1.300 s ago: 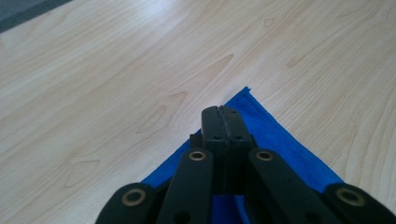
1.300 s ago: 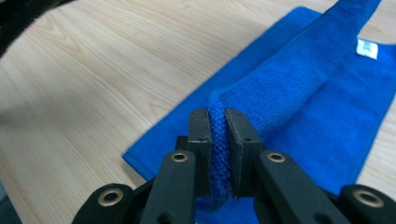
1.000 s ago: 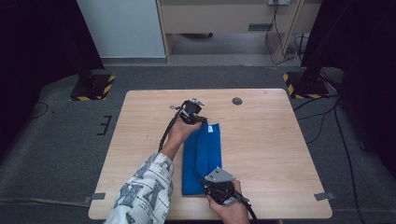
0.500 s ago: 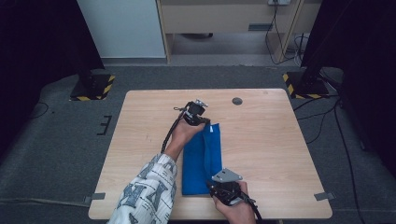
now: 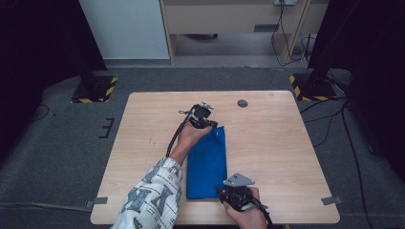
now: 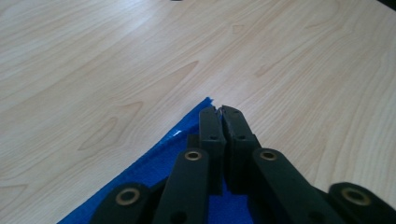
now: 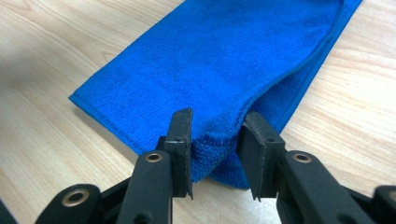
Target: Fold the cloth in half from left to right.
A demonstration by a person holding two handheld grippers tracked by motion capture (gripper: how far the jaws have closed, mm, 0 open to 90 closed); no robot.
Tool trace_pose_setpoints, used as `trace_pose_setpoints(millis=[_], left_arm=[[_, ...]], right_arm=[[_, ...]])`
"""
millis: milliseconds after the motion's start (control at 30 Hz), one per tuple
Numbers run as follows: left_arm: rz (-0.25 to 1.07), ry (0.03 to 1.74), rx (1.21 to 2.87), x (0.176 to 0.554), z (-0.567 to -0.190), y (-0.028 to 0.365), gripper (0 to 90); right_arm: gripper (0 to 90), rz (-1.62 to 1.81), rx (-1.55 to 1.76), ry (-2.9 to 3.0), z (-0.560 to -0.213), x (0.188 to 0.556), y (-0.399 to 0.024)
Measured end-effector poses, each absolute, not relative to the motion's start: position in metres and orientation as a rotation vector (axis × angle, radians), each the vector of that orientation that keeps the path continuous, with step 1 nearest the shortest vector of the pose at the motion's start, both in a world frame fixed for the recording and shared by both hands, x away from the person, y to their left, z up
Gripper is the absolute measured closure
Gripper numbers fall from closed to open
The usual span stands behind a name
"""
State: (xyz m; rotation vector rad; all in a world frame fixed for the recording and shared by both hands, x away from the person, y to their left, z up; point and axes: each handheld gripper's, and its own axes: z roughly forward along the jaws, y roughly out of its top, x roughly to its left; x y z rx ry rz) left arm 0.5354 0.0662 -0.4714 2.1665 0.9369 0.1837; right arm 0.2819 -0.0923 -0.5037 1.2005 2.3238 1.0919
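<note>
High view: folded blue cloth lying lengthwise on the tabletop, a claw at each end.
Left claw is closed over the cloth's far corner; whether fabric is pinched is hard to make out. Right claw stands parted around the bunched near corner, having just been opening and drawn slightly back from its earlier place; the cloth's near edge has settled.

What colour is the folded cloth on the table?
Bright blue cloth, seen best in the right gripper view.
</note>
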Motion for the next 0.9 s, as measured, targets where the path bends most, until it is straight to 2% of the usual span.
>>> trace_pose_setpoints(millis=[267,667,767,900], left_arm=[[0.184,0.941,2.147,0.532,-0.469,0.064,73.9],[0.266,0.922,2.108,0.516,-0.45,0.086,50.4],[0.285,0.93,2.096,0.509,-0.447,0.098,42.4],[0.297,0.935,2.097,0.5,-0.444,0.113,36.3]], right_arm=[[64.4,1.055,1.208,2.36,-0.503,0.278,-0.091],[37.8,1.038,1.225,2.325,-0.498,0.295,-0.105],[34.6,1.056,1.197,2.31,-0.495,0.305,-0.108],[31.3,1.07,1.198,2.297,-0.491,0.321,-0.11]])
